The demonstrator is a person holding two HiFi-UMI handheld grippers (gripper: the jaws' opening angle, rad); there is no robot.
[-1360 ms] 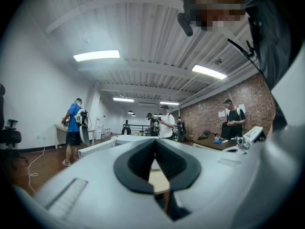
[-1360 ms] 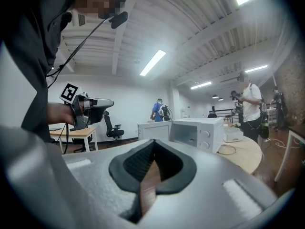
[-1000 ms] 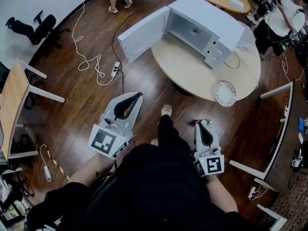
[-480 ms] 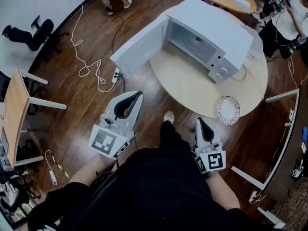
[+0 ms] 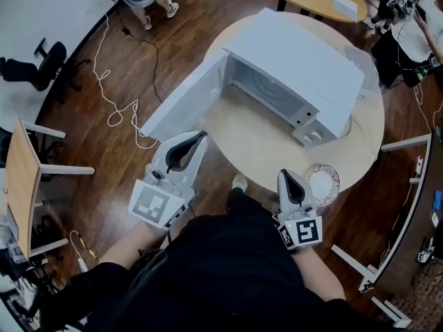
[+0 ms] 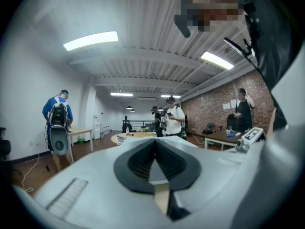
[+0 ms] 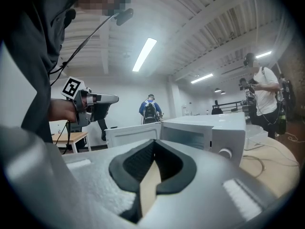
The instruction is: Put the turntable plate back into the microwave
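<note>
In the head view, the microwave [image 5: 297, 75] stands on a round table [image 5: 256, 144] with its door [image 5: 183, 106] swung wide open to the left, so the cavity is exposed. The turntable plate [image 5: 322, 184] lies flat on the table at its near rim, in front of the microwave's control-panel end and outside the cavity. The left gripper [image 5: 199, 138] is held out in front of the person. Its tip points toward the microwave and lies just short of the open door's lower edge, without touching it. The right gripper [image 5: 285, 177] also points toward the microwave, and its tip shows over the table's near rim. It is just beside the plate, on the plate's left, and clear of it. A shoe [image 5: 239, 182] shows between the two grippers, on the near side of the table from the microwave.

In the left gripper view, the two dark pads are pressed together along a single seam that runs up to the tip. Nothing is pinched between them, and the tip touches nothing. The top of the microwave shows pale just past the tip, with people standing farther off in the room.

In the right gripper view, the jaws are likewise closed tight on each other and hold nothing. The microwave fills the space ahead of the tip, with its open cavity straight on, its door spread to the left and its knobs to the right. The left gripper shows at the far left of this view, beyond the door, gripped in the person's hand.
</note>
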